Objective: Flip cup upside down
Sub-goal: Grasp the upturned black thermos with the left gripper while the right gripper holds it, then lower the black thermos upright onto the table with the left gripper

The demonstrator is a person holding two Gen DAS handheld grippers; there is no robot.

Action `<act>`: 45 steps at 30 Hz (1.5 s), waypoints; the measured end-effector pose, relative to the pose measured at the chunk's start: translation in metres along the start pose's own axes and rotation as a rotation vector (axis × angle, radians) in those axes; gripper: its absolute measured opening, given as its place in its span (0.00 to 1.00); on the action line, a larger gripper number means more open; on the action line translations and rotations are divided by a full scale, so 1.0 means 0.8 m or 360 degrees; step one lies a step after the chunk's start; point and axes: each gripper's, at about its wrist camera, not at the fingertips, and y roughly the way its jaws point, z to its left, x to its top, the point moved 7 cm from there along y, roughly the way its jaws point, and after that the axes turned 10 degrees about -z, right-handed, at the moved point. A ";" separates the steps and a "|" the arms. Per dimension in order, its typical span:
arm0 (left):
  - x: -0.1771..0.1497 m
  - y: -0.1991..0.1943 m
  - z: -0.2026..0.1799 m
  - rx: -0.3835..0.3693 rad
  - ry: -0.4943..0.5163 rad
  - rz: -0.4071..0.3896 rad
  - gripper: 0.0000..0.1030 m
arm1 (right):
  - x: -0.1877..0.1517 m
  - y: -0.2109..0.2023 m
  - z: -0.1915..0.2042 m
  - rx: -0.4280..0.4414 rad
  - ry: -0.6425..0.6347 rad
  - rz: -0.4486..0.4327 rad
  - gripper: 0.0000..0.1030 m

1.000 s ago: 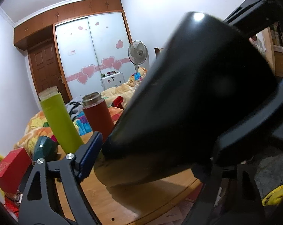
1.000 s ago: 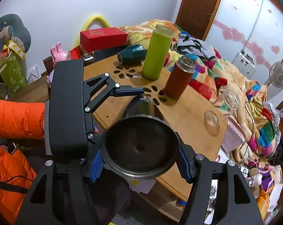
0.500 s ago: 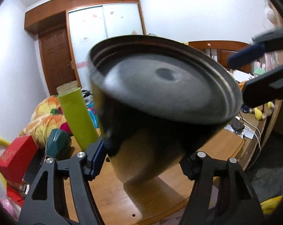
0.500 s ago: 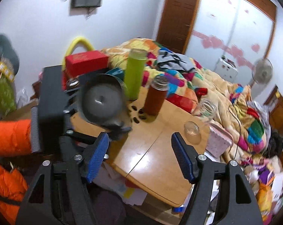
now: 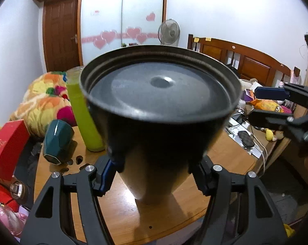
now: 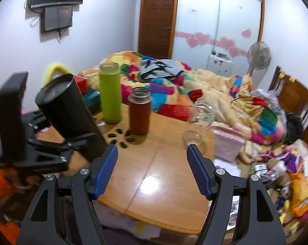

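Black cup [image 5: 160, 110], base uppermost and tilted toward the lens, clamped low on its body between the blue pads [image 5: 104, 173] of the left gripper [image 5: 154, 175], mouth down close over the wooden table [image 5: 225, 159]; contact with the top not discernible. Seen from the right wrist, cup [image 6: 66, 110] leaning at the table's near-left edge [image 6: 160, 183]. Right gripper [image 6: 151, 171] spread wide, holding nothing, above the table's front. Behind the cup on the table: green bottle [image 6: 110, 94], brown flask [image 6: 139, 112], teal mug [image 5: 57, 140] on its side. Red box [image 5: 7, 147] with gold characters, unreadable, left of the mug.
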 end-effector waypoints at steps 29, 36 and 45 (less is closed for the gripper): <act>0.014 0.015 -0.001 -0.0013 -0.0038 0.0149 0.64 | -0.001 0.008 -0.011 -0.0046 0.0136 -0.0088 0.73; 0.017 -0.014 -0.005 -0.0009 -0.0037 0.0094 0.82 | 0.003 0.005 -0.008 -0.0029 0.0203 -0.0098 0.73; 0.045 -0.087 0.015 0.0100 -0.0145 -0.0086 0.93 | 0.017 -0.020 0.003 -0.0054 0.0239 -0.0168 0.81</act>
